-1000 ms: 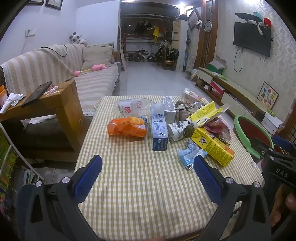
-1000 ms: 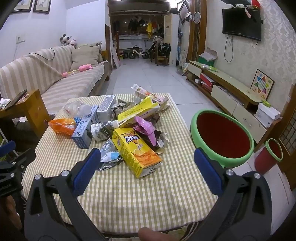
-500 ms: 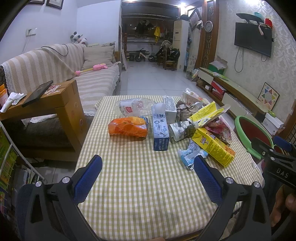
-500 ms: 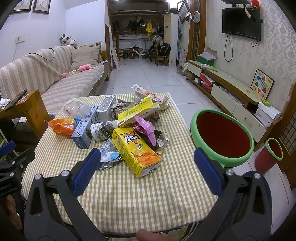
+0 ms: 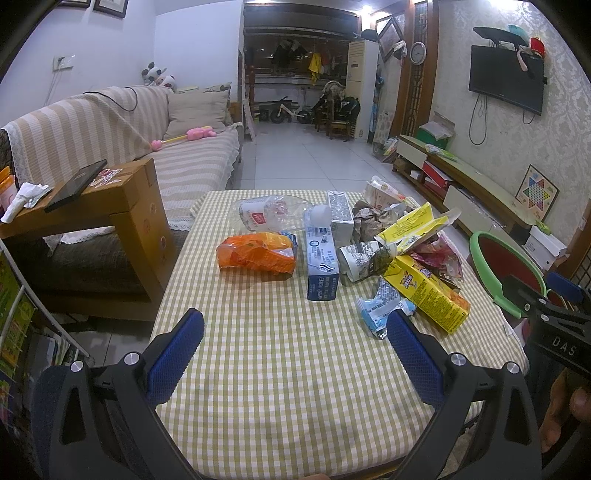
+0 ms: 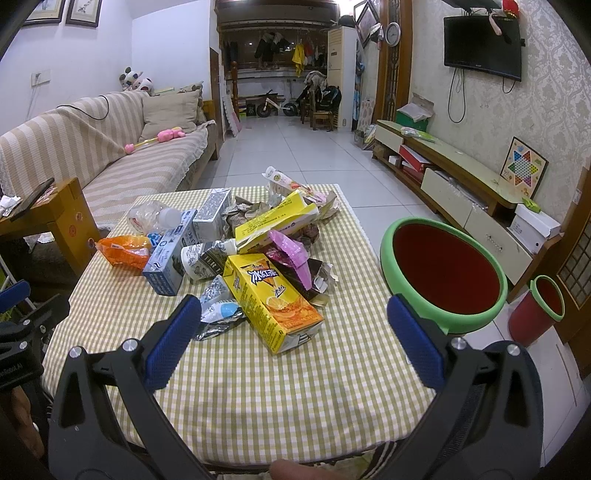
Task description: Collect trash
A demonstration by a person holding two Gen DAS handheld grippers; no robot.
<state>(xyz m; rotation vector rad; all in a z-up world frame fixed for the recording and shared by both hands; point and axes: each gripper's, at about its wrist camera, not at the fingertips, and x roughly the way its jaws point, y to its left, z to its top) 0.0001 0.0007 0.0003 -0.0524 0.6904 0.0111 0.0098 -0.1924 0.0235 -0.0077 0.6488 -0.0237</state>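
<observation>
Two grippers, left gripper [image 5: 293, 341] and right gripper [image 6: 293, 328], fingers released, near trash pile [image 6: 255, 240] on checkered surface [image 6: 295, 387], green-rimmed bin [image 6: 443, 273] right.

Indoor lighting is even and moderately bright; a ceiling lamp [image 5: 366, 7] far beyond the jaws glares slightly. Shadows are soft. Focus is sharp centrally. Fisheye distortion bends edges; corners are black.

Green-rimmed bin [image 5: 484, 258] cut off behind right claw body, carton print [image 5: 320, 284] too small to read
</observation>
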